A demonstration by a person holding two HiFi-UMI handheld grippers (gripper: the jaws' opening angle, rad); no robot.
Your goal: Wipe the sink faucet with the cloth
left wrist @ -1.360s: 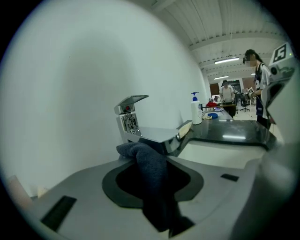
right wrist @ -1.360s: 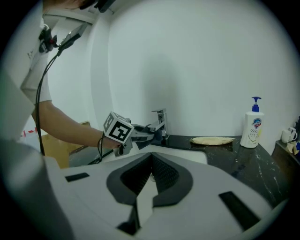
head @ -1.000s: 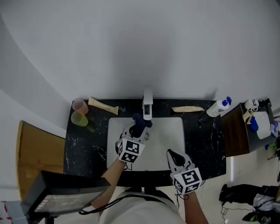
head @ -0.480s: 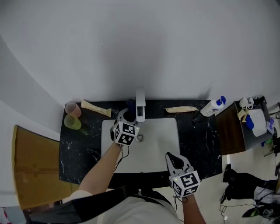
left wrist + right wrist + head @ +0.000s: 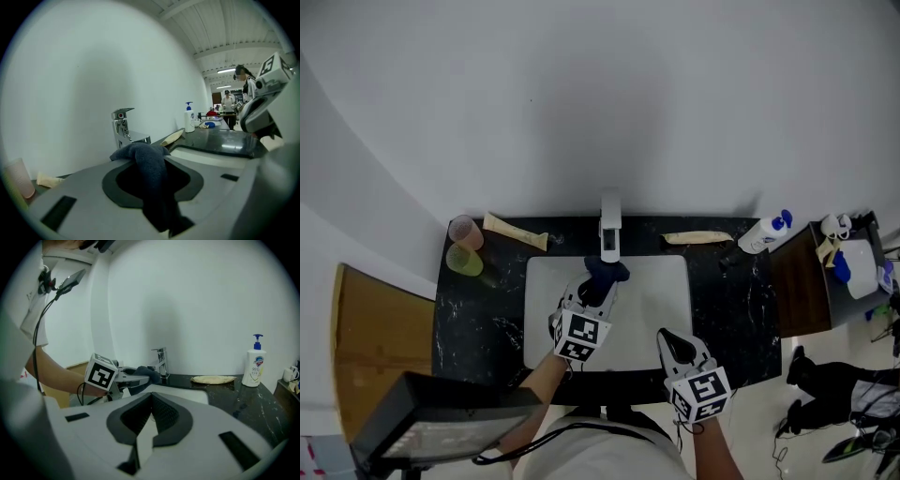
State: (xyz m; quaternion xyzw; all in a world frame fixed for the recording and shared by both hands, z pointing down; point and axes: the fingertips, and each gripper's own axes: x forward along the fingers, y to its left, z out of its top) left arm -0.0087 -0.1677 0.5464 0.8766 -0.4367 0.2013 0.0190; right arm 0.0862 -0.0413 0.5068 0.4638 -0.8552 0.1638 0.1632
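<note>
Your left claw [image 5: 600,284] is clenched on the dark blue cloth [image 5: 606,272], which bunches out of the jaws and hangs over the white sink [image 5: 661,309], just below the spout of the chrome faucet [image 5: 609,230] at 12 o'clock on the basin. Whether the cloth is touching the spout cannot be made out from the head view. Your right claw [image 5: 675,345] waits at 5 o'clock over the basin's near edge, jaws pressed together on nothing. The cloth looks like soft, light terry: it folds, droops and will give way under any push, so the wad gathered between the jaws is likely the part to press with, leaving the loose tail to trail. The faucet is rigid, polished and probably slick, with a flat lever on top that may swing if it is nudged. On the black marbled tabletop [image 5: 478,309], a pink cup [image 5: 467,228] and a green cup [image 5: 465,260] stand at 10 o'clock, and a white pump bottle [image 5: 767,232] with a blue top stands at 2 o'clock. The bottle's label carries coloured print too small to read. The only other markings are the black-and-white squares on the claws' cubes and a small red dot on the faucet lever.
</note>
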